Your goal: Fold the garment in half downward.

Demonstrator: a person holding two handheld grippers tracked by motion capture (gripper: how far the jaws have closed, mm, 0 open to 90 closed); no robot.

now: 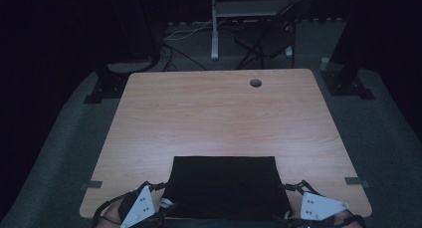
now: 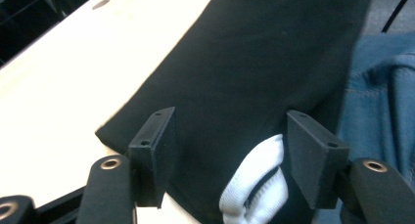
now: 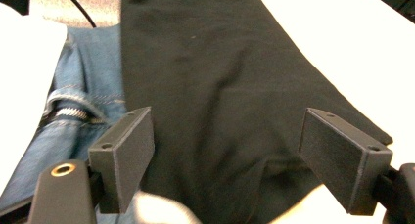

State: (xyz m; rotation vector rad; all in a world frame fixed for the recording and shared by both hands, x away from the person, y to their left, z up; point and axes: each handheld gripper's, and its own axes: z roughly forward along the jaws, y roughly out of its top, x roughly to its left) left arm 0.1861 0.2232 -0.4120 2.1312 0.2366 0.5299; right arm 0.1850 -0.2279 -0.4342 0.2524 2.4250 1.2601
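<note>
A black cloth (image 1: pixel 226 185) lies flat on the near part of the wooden tabletop (image 1: pixel 219 113), its near edge reaching the tabletop's front rim and hanging slightly over it toward the person. In the high view it forms a dark, roughly rectangular patch, a little wider at the near end than at the far end.

The left hand-held gripper (image 1: pixel 155 192) sits at the cloth's near left corner, its grey three-cornered plate tilted up. In the left gripper view its jaws stand wide apart, with the black cloth (image 2: pixel 254 77) spread between and beyond them; the pads do not press on it. A white ribbed fabric edge (image 2: pixel 257 177) pokes out from under the cloth just inside the right-hand jaw. Blue denim (image 2: pixel 386 97) shows beside the cloth at the right of that view.

The right hand-held gripper (image 1: pixel 293 188) sits at the cloth's near right corner. In the right gripper view its jaws are also spread wide, one on either side of the cloth (image 3: pixel 220 97), neither pad touching it. The cloth's corner lies against the pale tabletop (image 3: pixel 352 48) at the right of that view, and blue denim (image 3: pixel 83 77) with a seam shows at the left.

No container stands on the tabletop. Near the far edge there is a small round hole (image 1: pixel 256 82). Beyond the tabletop, a folding chair (image 1: pixel 266 39) stands on the dark floor.
</note>
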